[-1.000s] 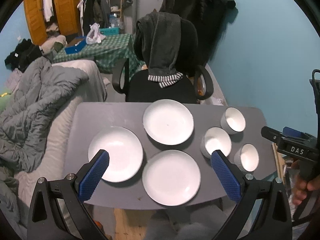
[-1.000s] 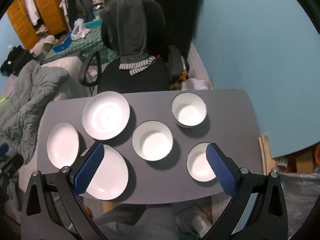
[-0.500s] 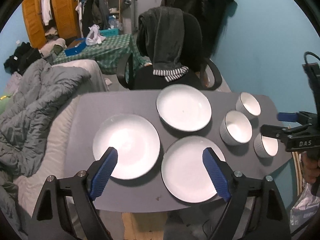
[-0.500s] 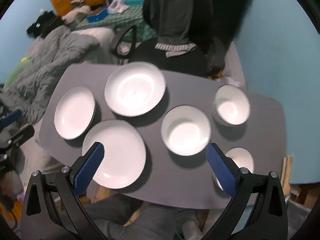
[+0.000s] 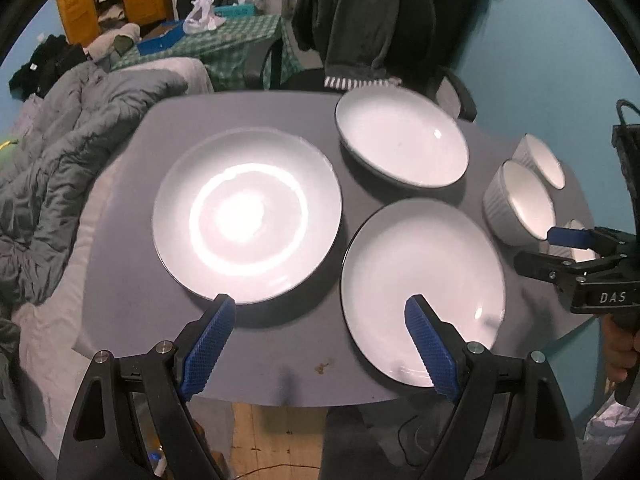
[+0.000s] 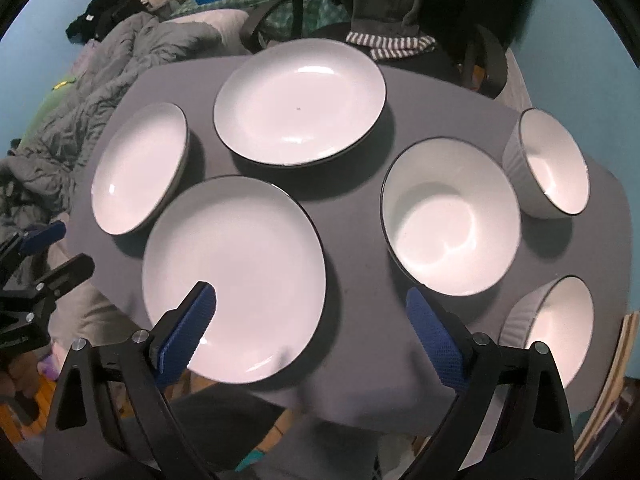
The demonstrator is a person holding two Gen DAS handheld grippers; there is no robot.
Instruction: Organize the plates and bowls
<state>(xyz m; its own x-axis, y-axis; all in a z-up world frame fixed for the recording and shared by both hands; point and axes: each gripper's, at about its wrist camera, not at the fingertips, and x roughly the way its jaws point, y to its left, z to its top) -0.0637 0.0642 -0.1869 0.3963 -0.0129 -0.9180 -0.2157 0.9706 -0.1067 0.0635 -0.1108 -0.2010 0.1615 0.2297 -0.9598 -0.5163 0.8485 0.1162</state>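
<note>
Hovering low over the near edge of the grey table (image 5: 280, 376), left gripper (image 5: 320, 312) with blue pads spread wide and nothing between them; right gripper (image 6: 310, 300) likewise gaping and empty. Closest under both: the near plate (image 6: 236, 276), its front rim at the table's edge, probably the easiest first pick. Best taken by sliding one pad under that overhanging lip and the other on top, then pinching the rim squarely, not the slick centre. Just left of it, the bright plate (image 5: 248, 216), a sensible base for a stack. Further back, the deep plate (image 5: 400, 140) near the chair (image 5: 408, 20). On the right side, three bowls: the near bowl (image 6: 560, 324), the middle bowl (image 6: 450, 216), the far bowl (image 6: 554, 164), all apart, none nested yet. Worth lifting level and lowering gently, rim centred over rim, to avoid a clack or a slide
</note>
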